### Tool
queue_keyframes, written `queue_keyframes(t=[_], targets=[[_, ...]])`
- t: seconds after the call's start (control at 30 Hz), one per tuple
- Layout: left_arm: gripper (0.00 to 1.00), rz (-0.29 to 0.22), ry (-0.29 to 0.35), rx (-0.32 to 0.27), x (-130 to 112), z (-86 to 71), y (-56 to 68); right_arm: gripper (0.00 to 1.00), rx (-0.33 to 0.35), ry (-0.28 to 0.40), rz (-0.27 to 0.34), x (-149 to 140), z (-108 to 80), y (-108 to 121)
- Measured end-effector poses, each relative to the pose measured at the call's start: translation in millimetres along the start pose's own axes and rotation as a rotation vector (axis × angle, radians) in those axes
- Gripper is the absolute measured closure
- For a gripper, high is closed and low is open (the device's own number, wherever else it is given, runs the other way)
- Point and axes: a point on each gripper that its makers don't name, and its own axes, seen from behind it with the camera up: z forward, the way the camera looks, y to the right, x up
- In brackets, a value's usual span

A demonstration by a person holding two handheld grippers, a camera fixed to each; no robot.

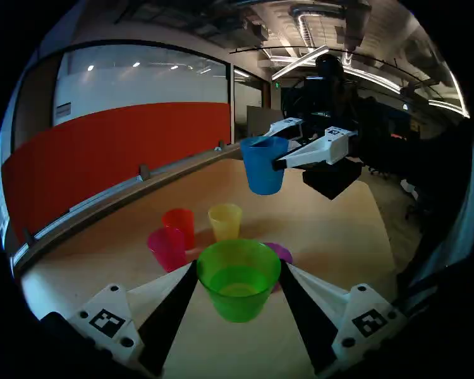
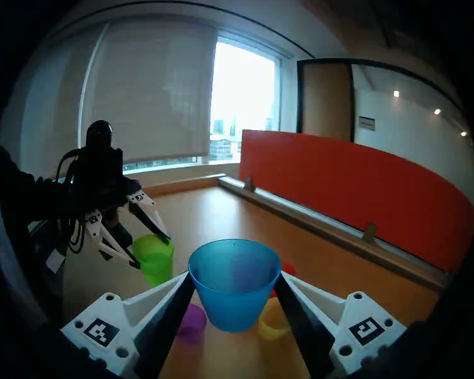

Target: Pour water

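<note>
The left claw (image 1: 237, 270) is clamped on the green cup (image 1: 238, 297), both fingers against its sides, and holds it upright above the bench (image 1: 344, 234). A pale pool at its bottom looks like a little water. The right claw (image 2: 234, 279) grips the blue cup (image 2: 234, 306) the same way — upright, lifted, and well apart from the green one. I cannot tell whether the blue cup holds water. A red cup (image 1: 180, 224), a yellow cup (image 1: 225, 221), a pink cup (image 1: 166, 251) and a purple cup (image 1: 282, 254) stand clustered on the bench below.

I judge this to be the approach before pouring, since both cups are raised and neither is tilted. The next move calls for bringing one rim just over the other cup's mouth, then tilting slowly — with the receiving cup kept level.
</note>
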Motion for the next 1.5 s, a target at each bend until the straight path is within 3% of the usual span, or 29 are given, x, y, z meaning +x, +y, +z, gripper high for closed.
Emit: queue_keyframes(t=[0.8,1.5], targets=[[0.10,0.031,-0.136,-0.031,-41.1,10.7,2.1,0.10,-0.020,-0.174,-0.027,-60.6,-30.0,-9.1],[0.10,0.027,-0.223,-0.050,-77.1,14.2,2.3,0.09,-0.058,-0.320,-0.028,-128.6,-90.3,-0.8]])
